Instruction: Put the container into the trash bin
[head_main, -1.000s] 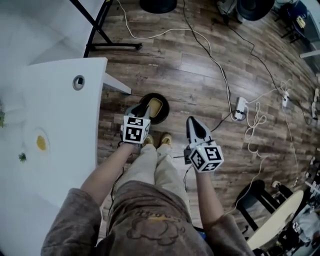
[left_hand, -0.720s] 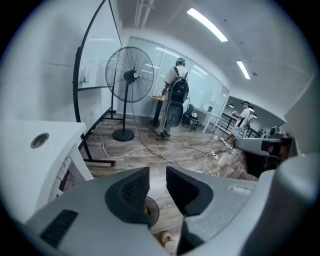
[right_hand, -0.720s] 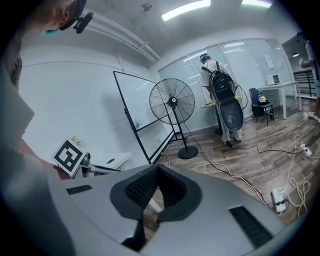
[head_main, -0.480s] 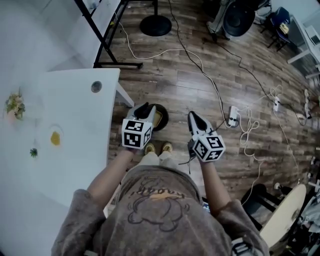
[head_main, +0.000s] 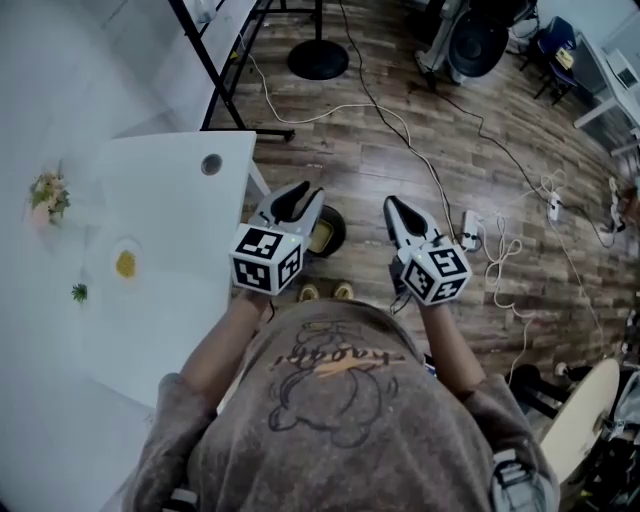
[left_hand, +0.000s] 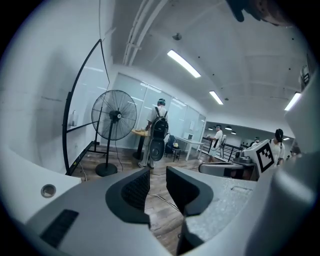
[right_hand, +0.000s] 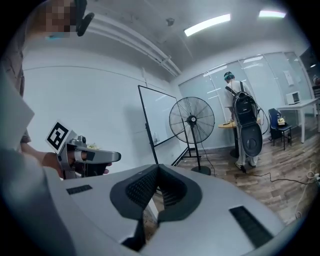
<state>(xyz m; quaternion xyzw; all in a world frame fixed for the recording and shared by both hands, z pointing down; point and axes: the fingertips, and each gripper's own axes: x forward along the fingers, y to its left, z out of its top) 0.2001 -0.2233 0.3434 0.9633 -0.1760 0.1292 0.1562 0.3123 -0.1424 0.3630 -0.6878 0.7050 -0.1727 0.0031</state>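
Down on the wooden floor (head_main: 350, 140) the trash bin (head_main: 338, 222) stands just beside the corner of the white table (head_main: 170, 230), and the yellowish container (head_main: 322, 238) lies inside it. From the head view the left gripper (head_main: 303, 193) hangs in front of the bin and covers its left part, so only a crescent of the dark rim and part of the container show. The person's shoes (head_main: 327, 292) are planted right below the bin.

Both tongs are held up in front of the chest, well above the bin, and neither holds anything. In its own view the left gripper (left_hand: 157, 172) has its jaws partly apart, with only floor showing through the gap. The right gripper (head_main: 393, 205) has its jaws together, the tips meeting in its own view (right_hand: 157, 170) with nothing pinched.

On the table sit a small bunch of flowers (head_main: 48, 195) and a yellow blob (head_main: 125, 263), well away from the bin. Loose cables (head_main: 497, 255) and a power strip (head_main: 468, 225) trail across the floor to the right of the bin. Farther off stand a pedestal fan (left_hand: 114, 118) and a person with a backpack (left_hand: 160, 127), facing away.
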